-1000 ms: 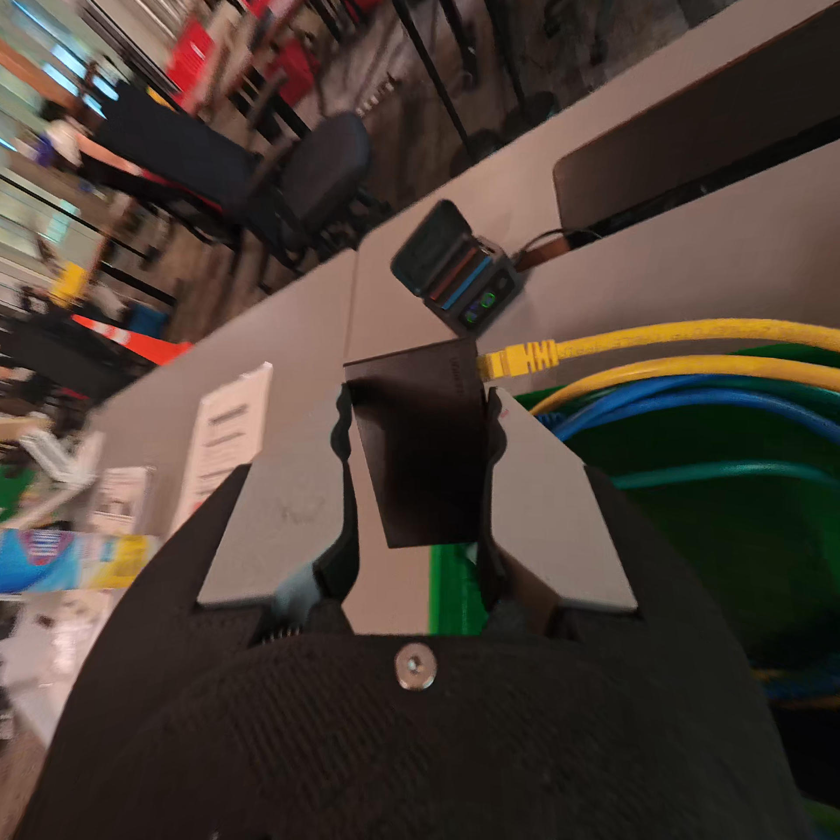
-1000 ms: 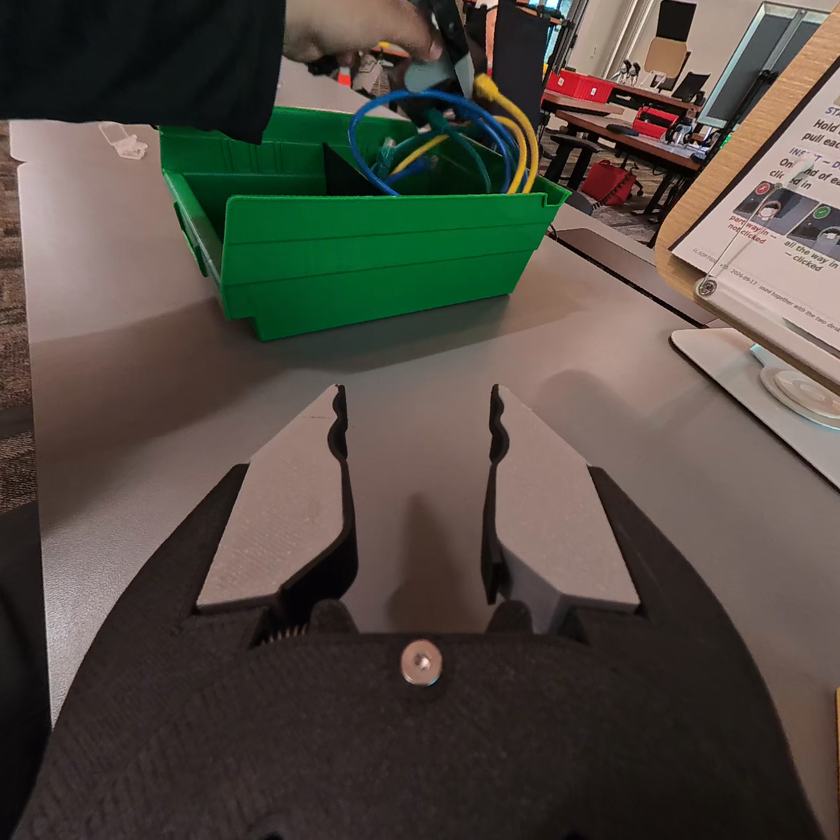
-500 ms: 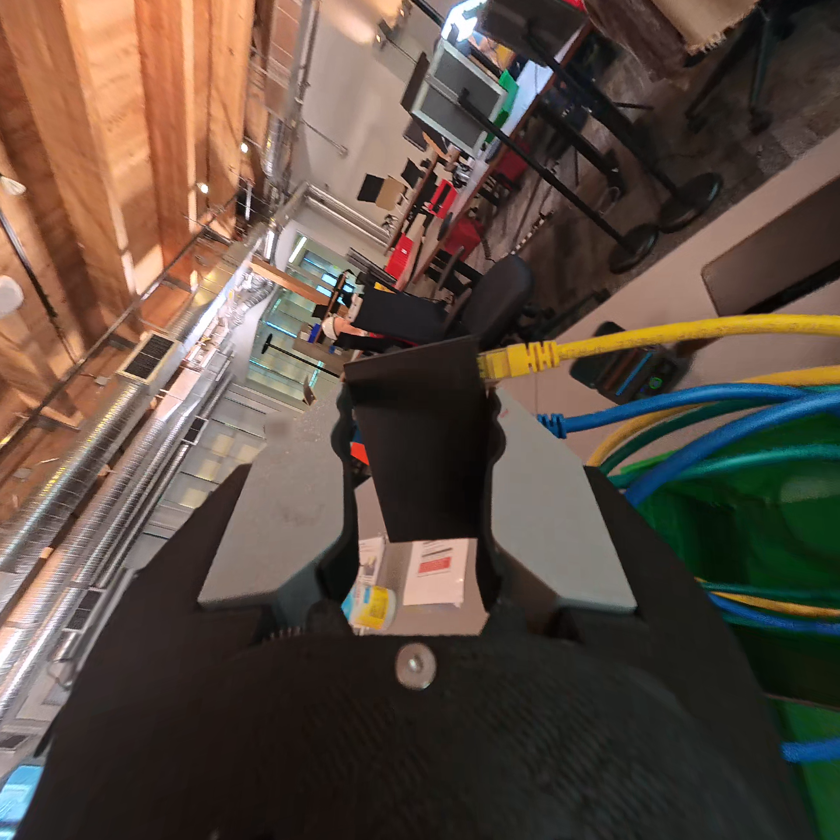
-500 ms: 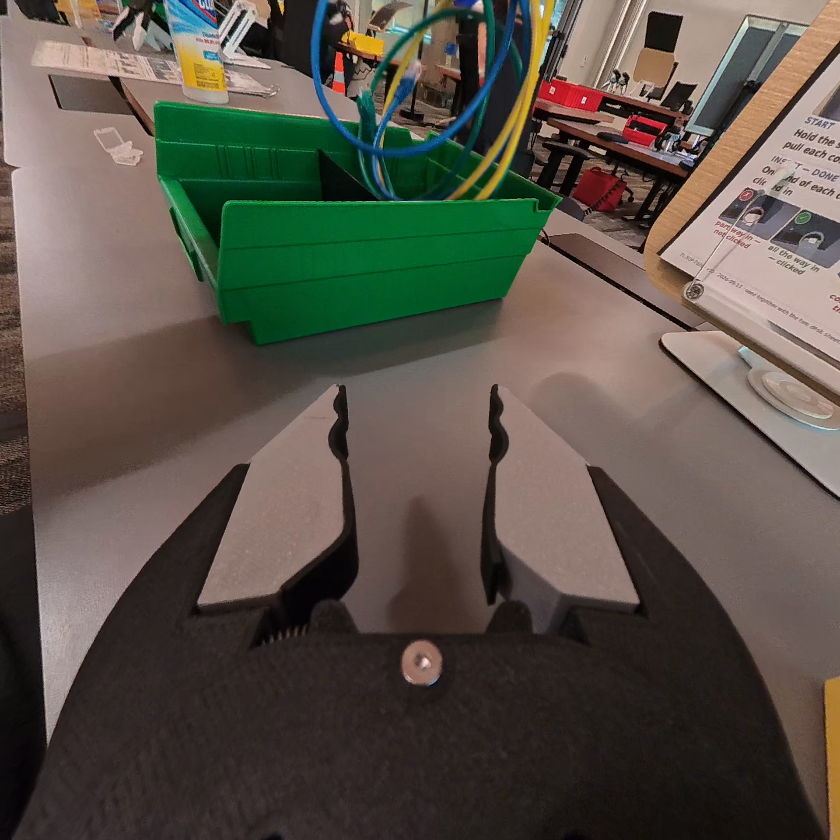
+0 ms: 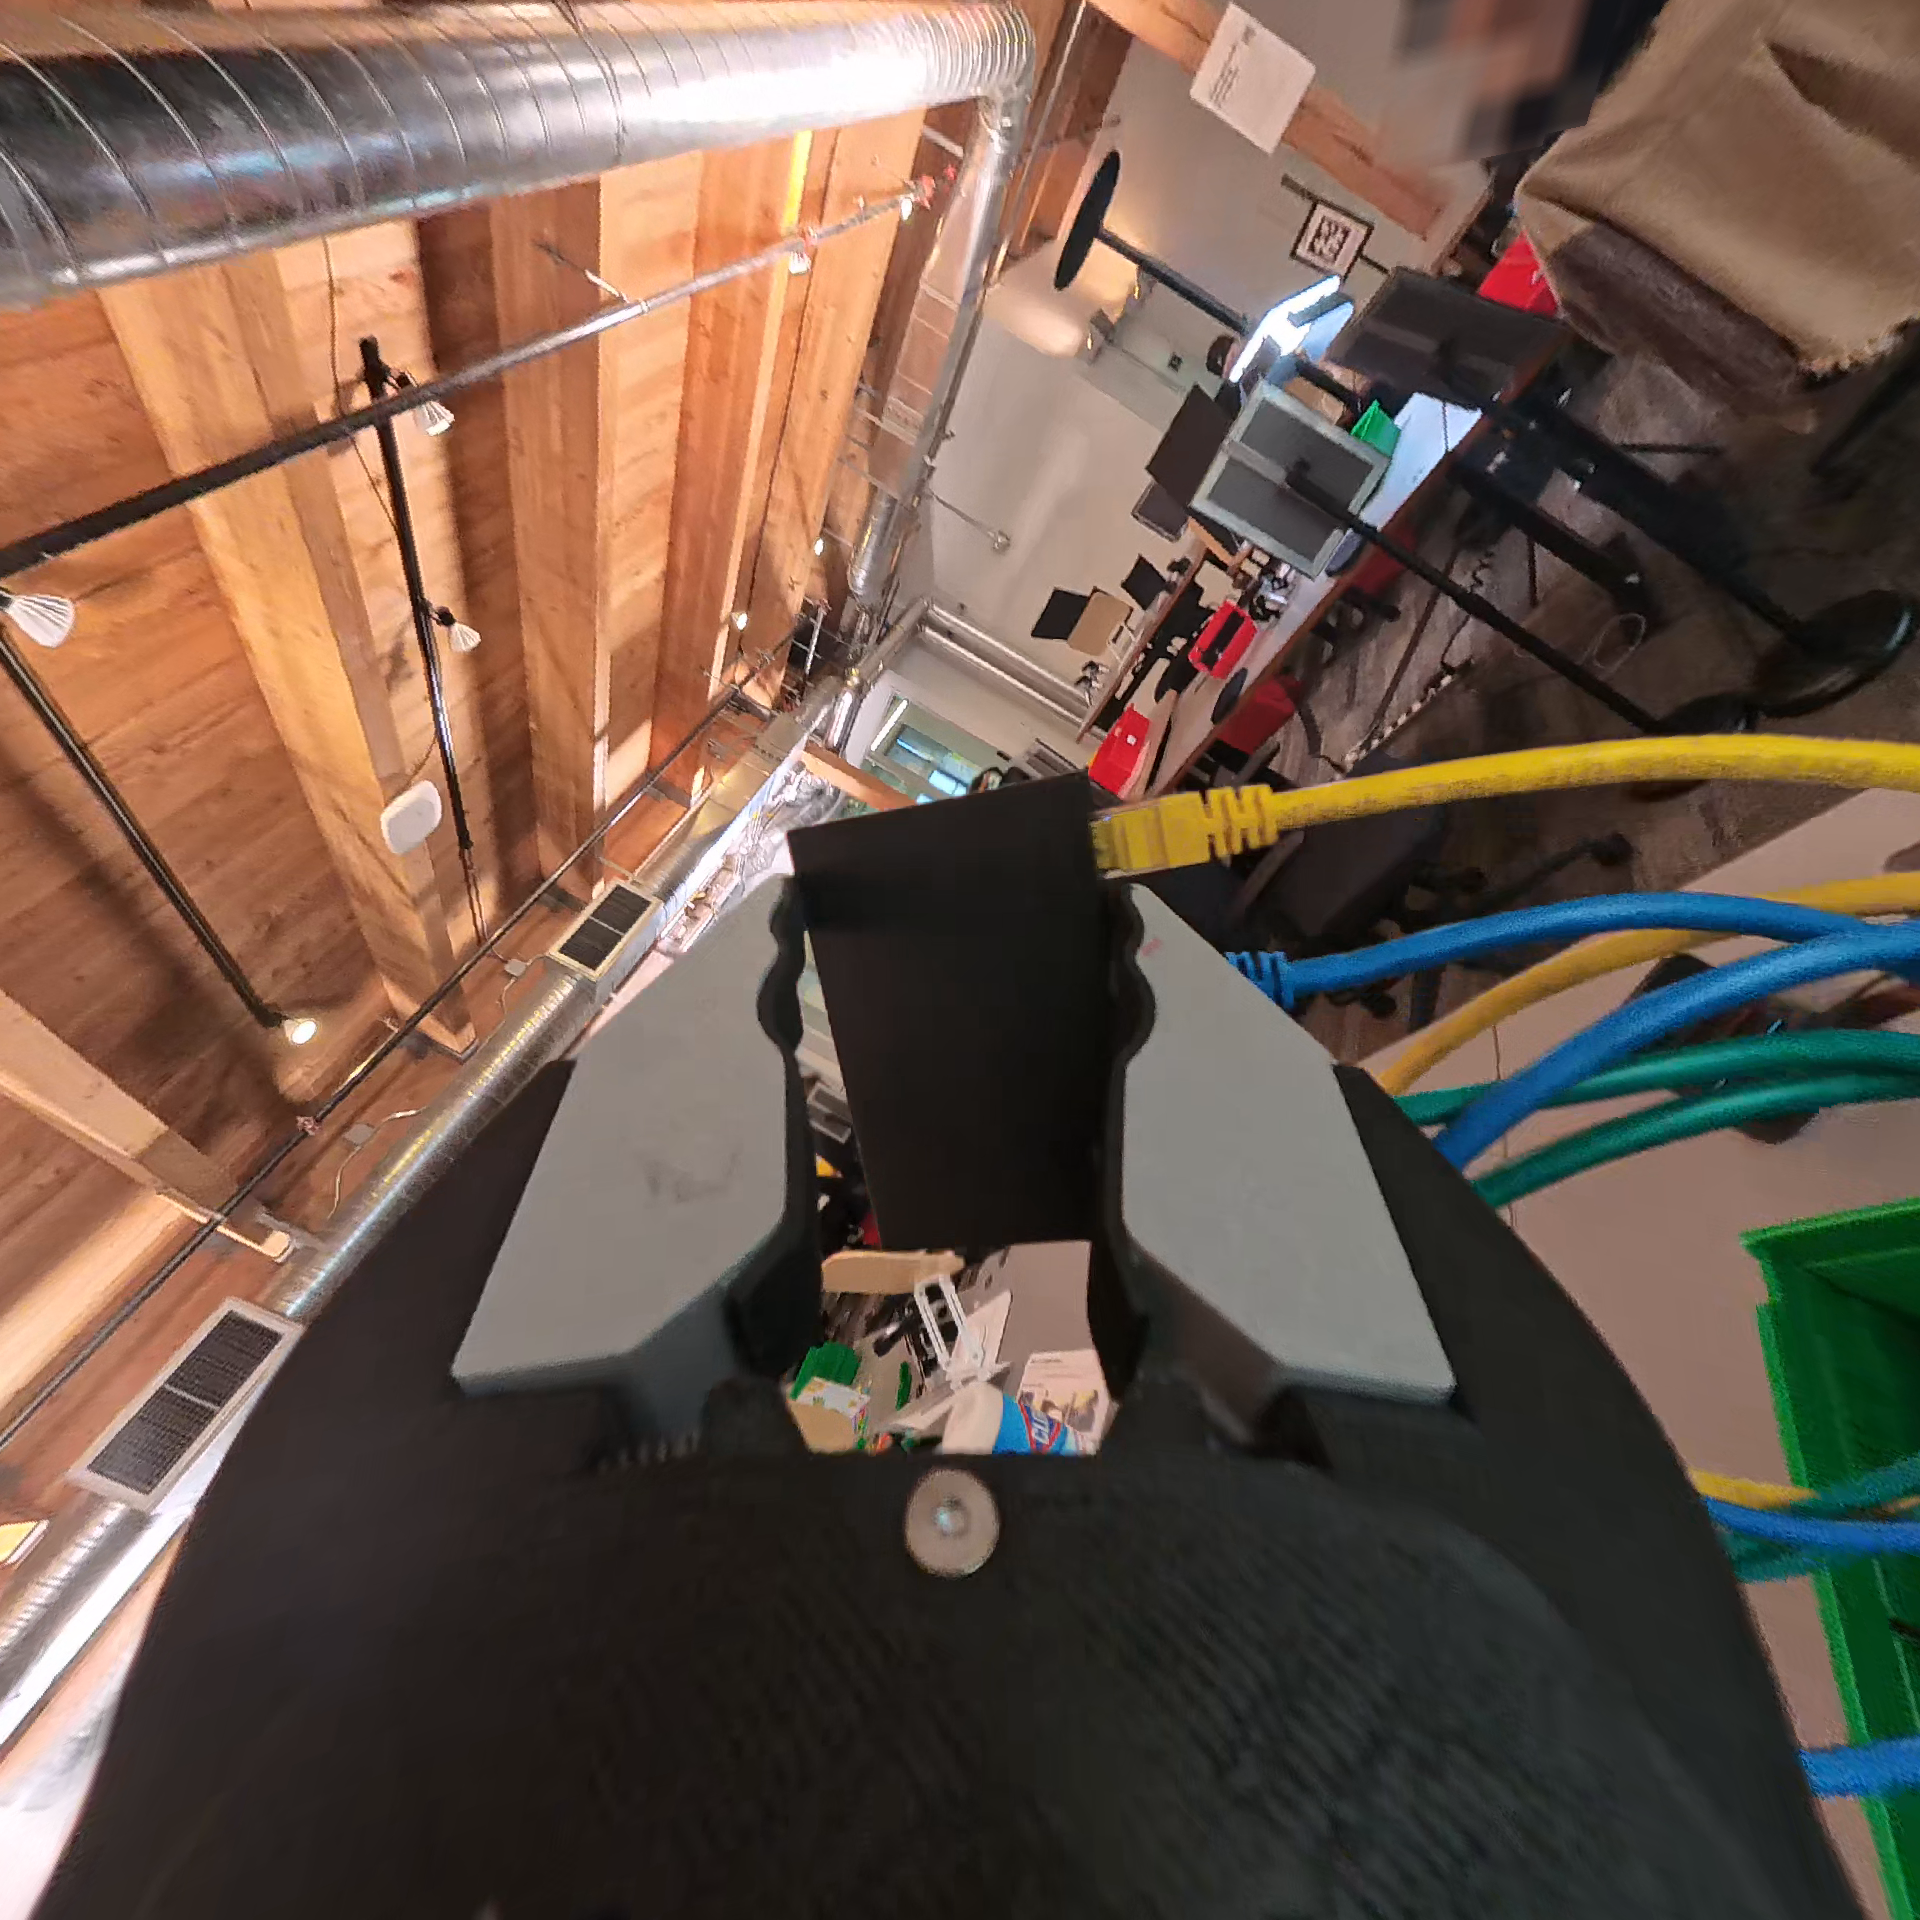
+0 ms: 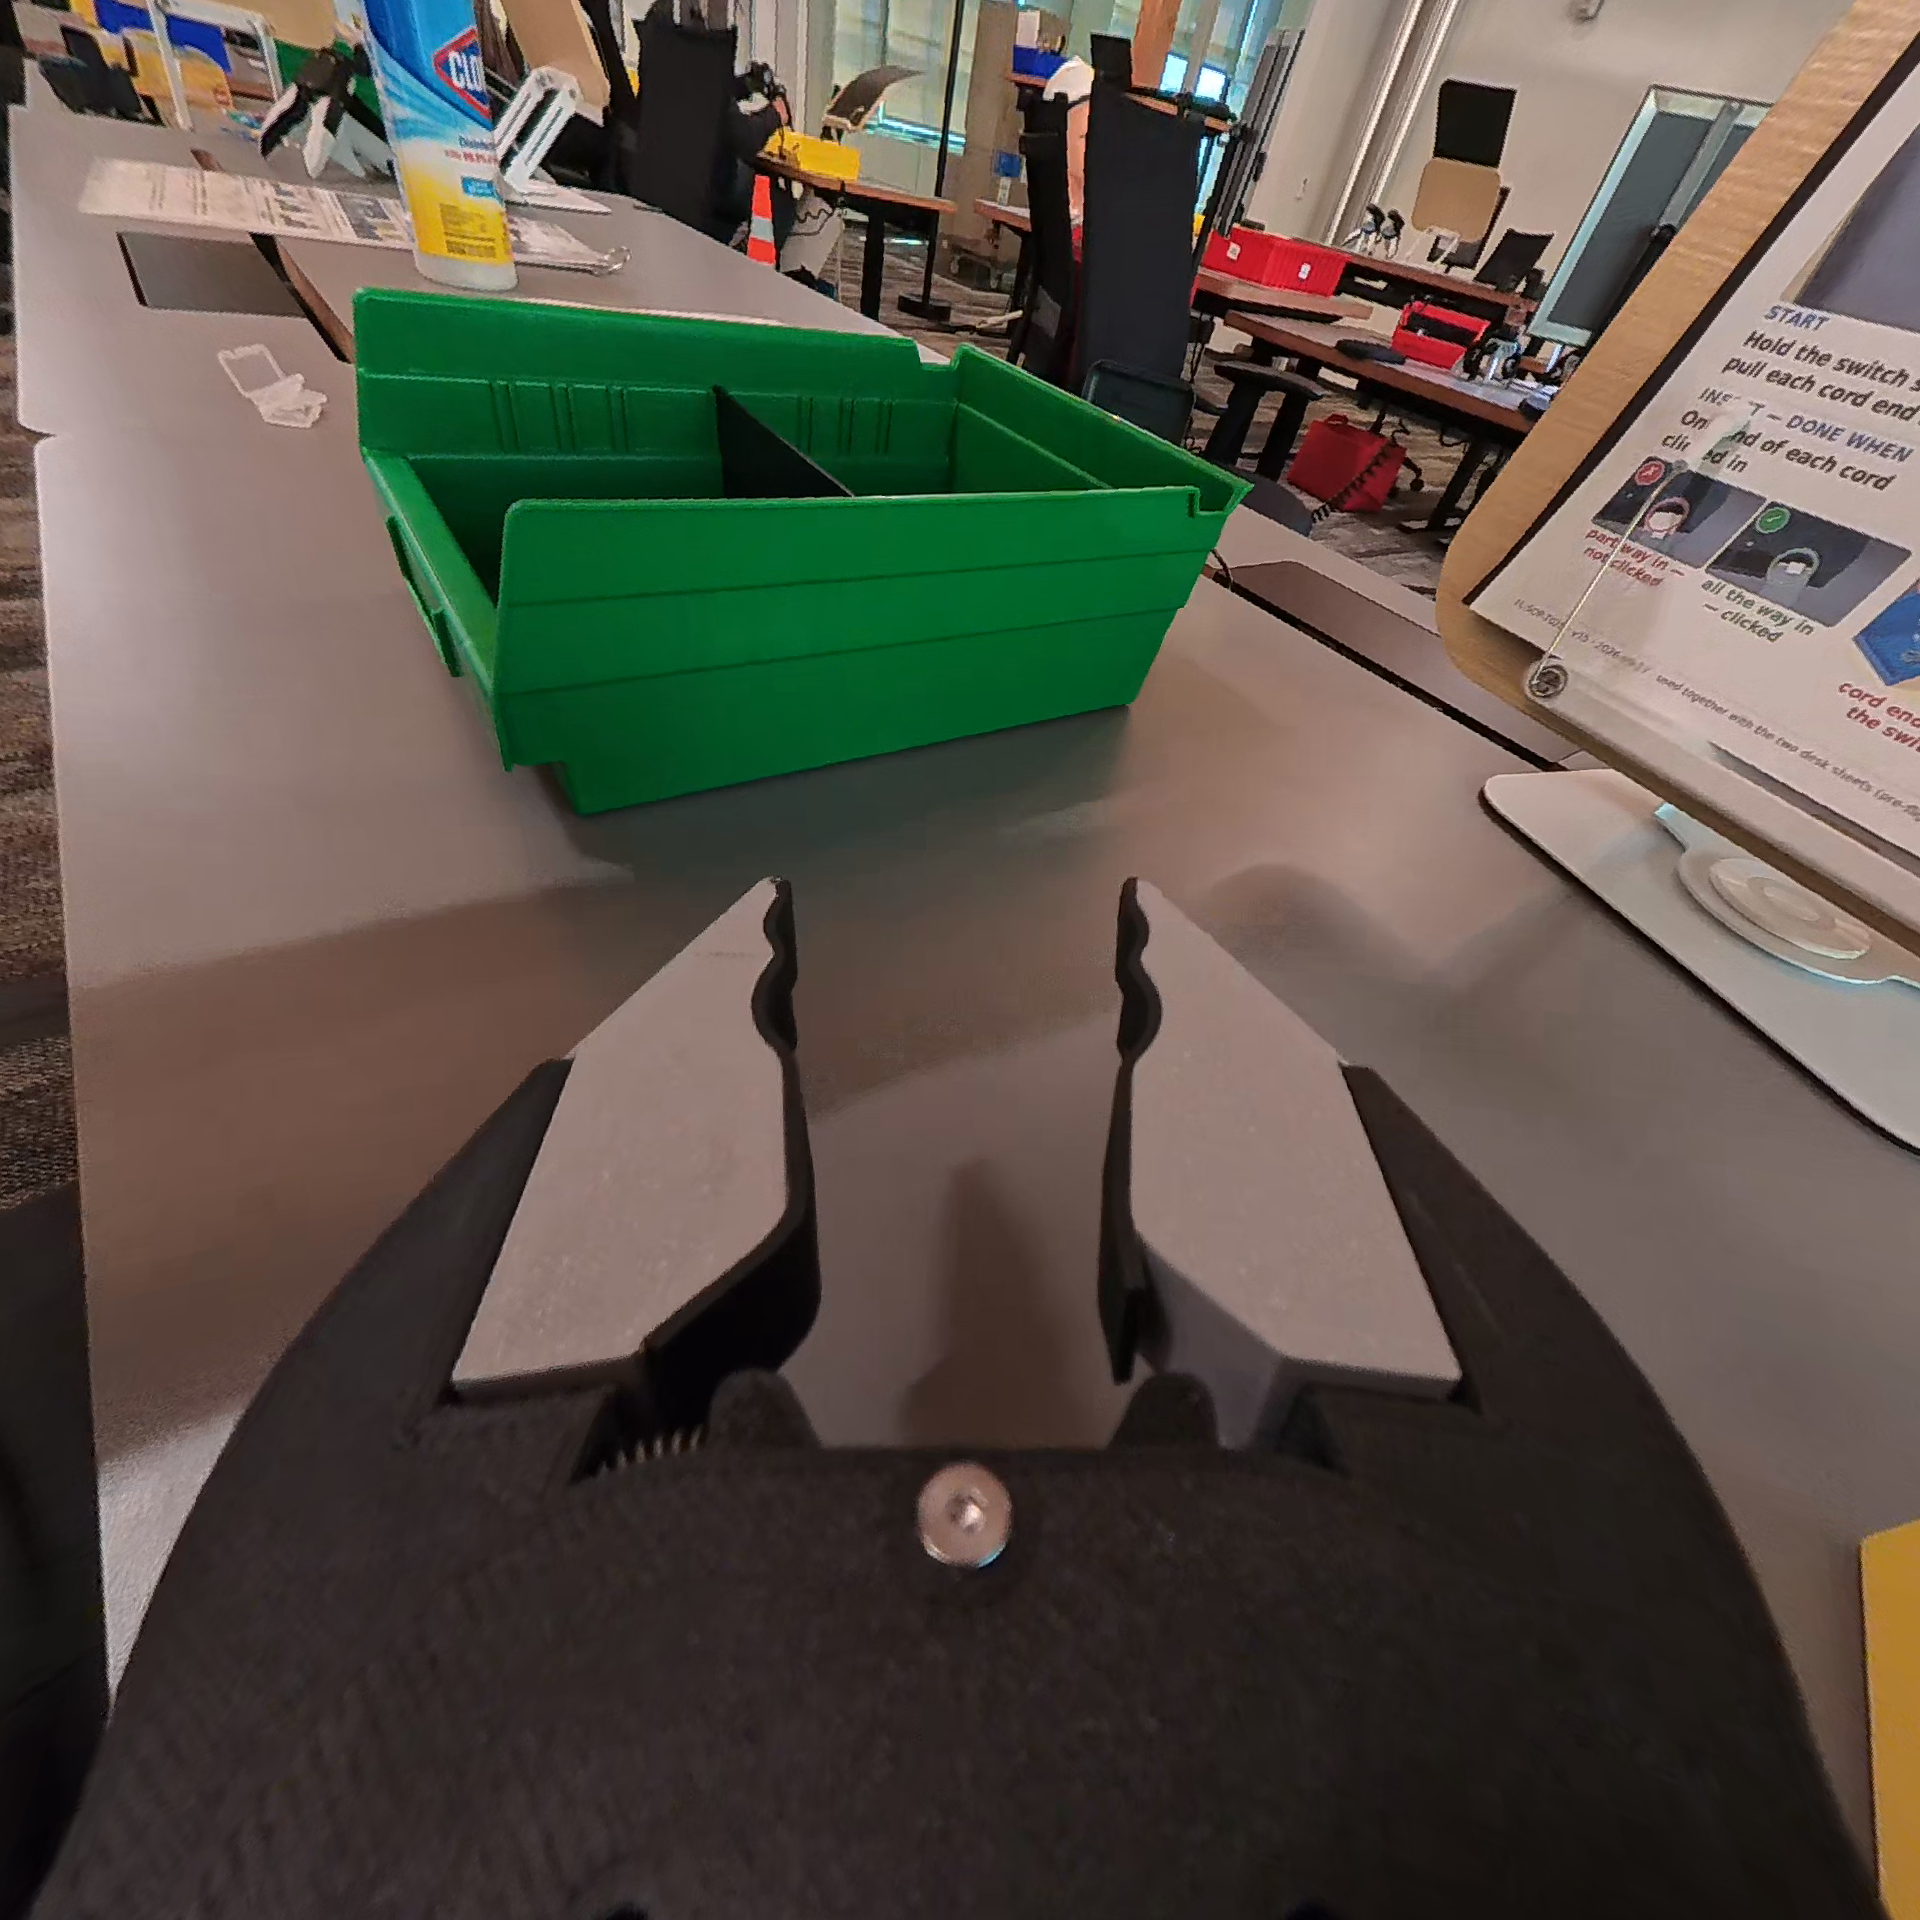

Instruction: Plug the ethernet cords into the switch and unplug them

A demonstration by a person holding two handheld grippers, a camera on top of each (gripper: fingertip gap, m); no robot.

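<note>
Your left gripper (image 5: pixel 951 940) is clamped on the black switch (image 5: pixel 956 997), both grey fingers (image 5: pixel 665 1153) pressed against its sides, and you hold it up in the air with the camera tipped toward the wooden ceiling (image 5: pixel 312 623) and its silver duct (image 5: pixel 468 114). A yellow ethernet cord (image 5: pixel 1558 774) runs in from the right, and its yellow plug (image 5: pixel 1164 831) sits in the switch's right edge, near the top corner. Just below it a blue plug (image 5: pixel 1262 971) on a blue cord (image 5: pixel 1558 930) reaches the far side of your right finger; you cannot tell whether it is seated in the switch. More cords, a second yellow one (image 5: pixel 1558 961), another blue one (image 5: pixel 1662 1013) and green ones (image 5: pixel 1662 1070), trail off to the right, above the corner of the green bin (image 5: pixel 1839 1403).

Your right gripper (image 6: pixel 954 940) hangs low over the grey table (image 6: pixel 312 883) with its jaws spread wide and nothing between them. Ahead of it the green bin (image 6: pixel 831 623) stands on the table, a black divider (image 6: pixel 764 452) splitting it into two compartments; no cords show inside it from this angle. A wipes canister (image 6: pixel 442 135) stands behind the bin, and an instruction sheet on a stand (image 6: pixel 1766 499) leans at your right
</note>
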